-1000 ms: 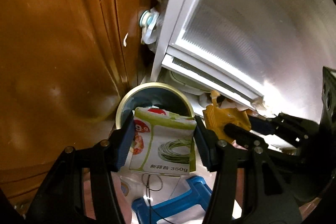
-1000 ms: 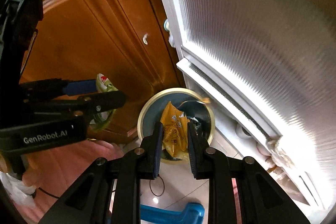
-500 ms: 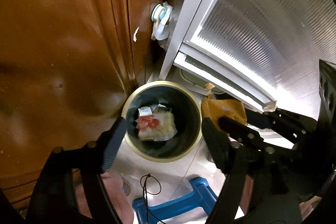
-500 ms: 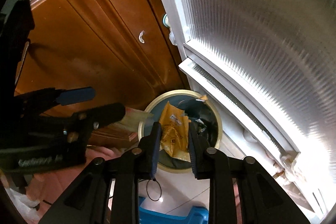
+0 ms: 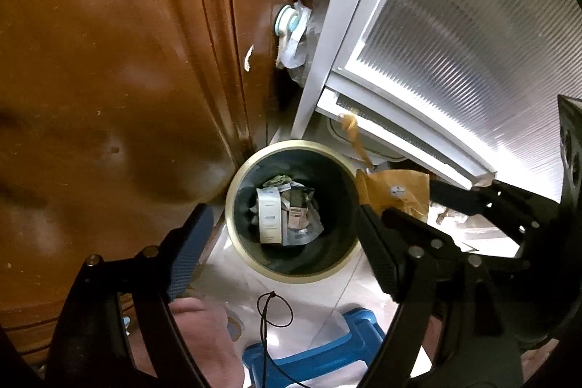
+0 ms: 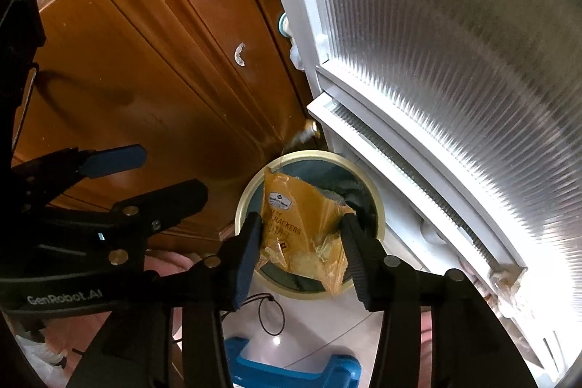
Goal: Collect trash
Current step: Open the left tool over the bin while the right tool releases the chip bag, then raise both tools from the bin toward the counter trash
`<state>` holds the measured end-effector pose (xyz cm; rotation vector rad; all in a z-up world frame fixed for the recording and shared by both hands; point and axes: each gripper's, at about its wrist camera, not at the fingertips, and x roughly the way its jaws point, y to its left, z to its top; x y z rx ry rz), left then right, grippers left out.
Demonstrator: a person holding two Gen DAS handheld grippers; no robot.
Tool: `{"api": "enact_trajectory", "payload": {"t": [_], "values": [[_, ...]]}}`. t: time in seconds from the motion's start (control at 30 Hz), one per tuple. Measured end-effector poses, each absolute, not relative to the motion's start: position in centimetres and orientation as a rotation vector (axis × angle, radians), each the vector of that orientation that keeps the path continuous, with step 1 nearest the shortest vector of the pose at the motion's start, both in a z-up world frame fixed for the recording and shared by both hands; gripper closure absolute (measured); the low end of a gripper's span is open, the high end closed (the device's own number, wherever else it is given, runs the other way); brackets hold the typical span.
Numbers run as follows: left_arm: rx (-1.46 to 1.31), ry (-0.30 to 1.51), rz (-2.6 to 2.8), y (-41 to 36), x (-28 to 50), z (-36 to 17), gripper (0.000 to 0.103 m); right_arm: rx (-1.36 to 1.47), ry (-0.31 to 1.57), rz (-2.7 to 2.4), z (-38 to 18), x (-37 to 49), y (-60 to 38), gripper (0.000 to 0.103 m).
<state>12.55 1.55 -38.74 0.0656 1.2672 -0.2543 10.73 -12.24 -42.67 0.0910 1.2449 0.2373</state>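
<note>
orange-yellow cracker bag (image 6: 303, 231), dark teal bin with a cream rim (image 5: 251, 253), brown wood door (image 5: 109, 79), blue stool (image 6: 291, 370), ribbed white panel (image 6: 454, 42)

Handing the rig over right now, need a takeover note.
Left tool: open, empty, above the bin.
Right tool: yellow bag between its fingers, over the bin; can't tell whether it is clamped or loose.
Done: wrappers lie in the bin.
Left: get the bag in and confirm it lands inside.
</note>
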Motion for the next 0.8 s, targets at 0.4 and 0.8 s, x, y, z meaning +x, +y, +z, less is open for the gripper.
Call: {"api": "enact_trajectory", "payload": {"t": [0.4,0.8], "values": [[0.085,1.269,-0.240,1.7,12.5,-38.8,0.025,0.125,1.267,0.215,-43.2,10.2,-13.4,0.048],[0.082,1.258,-0.250,1.5,11.6,-37.7,0.025,0.153,1.242,0.175,-39.8,8.6,-14.8,0.048]]}}
